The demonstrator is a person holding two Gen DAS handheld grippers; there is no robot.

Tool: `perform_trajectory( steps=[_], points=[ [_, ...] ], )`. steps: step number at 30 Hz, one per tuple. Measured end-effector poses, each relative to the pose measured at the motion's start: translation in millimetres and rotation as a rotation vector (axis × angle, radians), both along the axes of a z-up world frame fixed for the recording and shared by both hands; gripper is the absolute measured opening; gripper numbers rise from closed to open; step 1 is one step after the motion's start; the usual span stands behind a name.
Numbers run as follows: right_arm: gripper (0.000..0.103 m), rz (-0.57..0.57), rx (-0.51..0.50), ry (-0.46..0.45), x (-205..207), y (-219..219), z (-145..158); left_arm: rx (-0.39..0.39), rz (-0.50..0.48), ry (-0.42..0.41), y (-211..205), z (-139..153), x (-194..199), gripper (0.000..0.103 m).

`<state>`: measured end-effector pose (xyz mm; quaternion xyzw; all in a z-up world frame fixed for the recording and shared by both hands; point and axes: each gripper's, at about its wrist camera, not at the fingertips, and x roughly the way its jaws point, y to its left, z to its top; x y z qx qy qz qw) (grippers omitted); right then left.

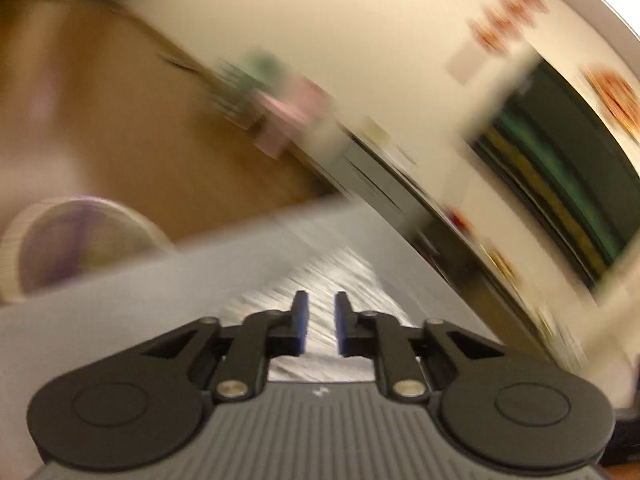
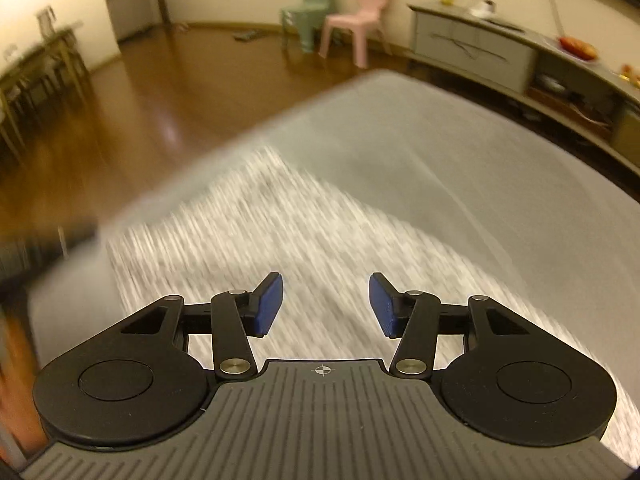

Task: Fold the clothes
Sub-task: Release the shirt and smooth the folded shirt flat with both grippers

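Note:
A white and grey patterned garment (image 2: 280, 232) lies spread on a grey surface (image 2: 500, 184), blurred by motion. My right gripper (image 2: 326, 304) hangs just above the garment, open and empty. In the left wrist view the same garment (image 1: 332, 276) shows as a blurred pale strip ahead of my left gripper (image 1: 321, 322). Its jaws stand a narrow gap apart with nothing between them. That view is tilted and heavily blurred.
A brown wooden floor (image 2: 132, 100) lies beyond the grey surface. A green chair (image 2: 306, 12) and a pink chair (image 2: 360, 20) stand at the far wall. A low grey cabinet (image 2: 480, 48) runs along the right. A round pale object (image 1: 76, 240) sits at the left.

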<state>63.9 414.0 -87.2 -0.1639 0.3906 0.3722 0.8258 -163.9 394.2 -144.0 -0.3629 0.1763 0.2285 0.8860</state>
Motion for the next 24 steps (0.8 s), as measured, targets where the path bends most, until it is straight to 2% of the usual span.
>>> perform_trajectory(
  steps=[3, 5, 6, 7, 8, 9, 10, 14, 17, 18, 20, 22, 24],
  points=[
    [0.046, -0.067, -0.021, 0.026, -7.7, -44.0, -19.6, -0.048, -0.182, 0.104, 2.0, -2.2, 60.1, 0.017],
    [0.046, -0.09, -0.013, 0.027, -8.9, -58.0, -27.2, -0.079, -0.299, 0.173, 3.7, -3.9, 99.9, 0.017],
    [0.046, -0.083, -0.011, 0.012, -10.2, -58.2, -30.3, -0.078, -0.312, 0.207, 9.4, -7.8, 117.0, 0.018],
    [0.046, -0.072, -0.012, -0.001, -12.0, -59.9, -33.9, -0.089, -0.28, 0.254, 19.4, -13.5, 131.3, 0.016],
    [0.046, -0.062, -0.014, -0.011, -14.1, -61.0, -37.5, -0.079, -0.265, 0.302, 26.3, -18.8, 143.6, 0.008],
    [0.047, -0.051, -0.018, -0.014, -17.0, -60.3, -41.0, -0.083, -0.261, 0.306, 35.1, -20.2, 152.6, 0.004],
    [0.048, -0.04, -0.021, -0.018, -19.9, -59.7, -44.5, -0.083, -0.256, 0.313, 43.4, -21.3, 161.4, 0.004],
    [0.049, 0.042, -0.048, 0.012, -55.1, -81.4, -42.1, 0.048, -0.195, 0.428, 56.9, -10.9, 186.8, 0.004],
    [0.049, 0.127, -0.07, 0.068, -79.4, -111.0, -35.8, 0.055, -0.161, 0.476, 50.7, -2.1, 191.3, 0.004],
    [0.044, 0.131, -0.056, 0.102, -78.0, -123.3, -32.2, 0.063, -0.148, 0.481, 44.2, 3.7, 189.5, 0.01],
    [0.045, 0.071, -0.006, 0.08, -65.9, -155.0, -16.4, 0.091, -0.193, 0.425, 16.4, 16.0, 179.8, 0.016],
    [0.046, -0.039, -0.001, -0.002, -38.4, -177.8, -6.5, 0.125, -0.275, 0.443, -11.1, 13.6, 180.4, 0.016],
    [0.045, -0.146, -0.009, -0.039, -2.1, -197.6, -7.8, 0.158, -0.354, 0.463, -37.8, 10.6, 181.1, 0.018]
  ],
)
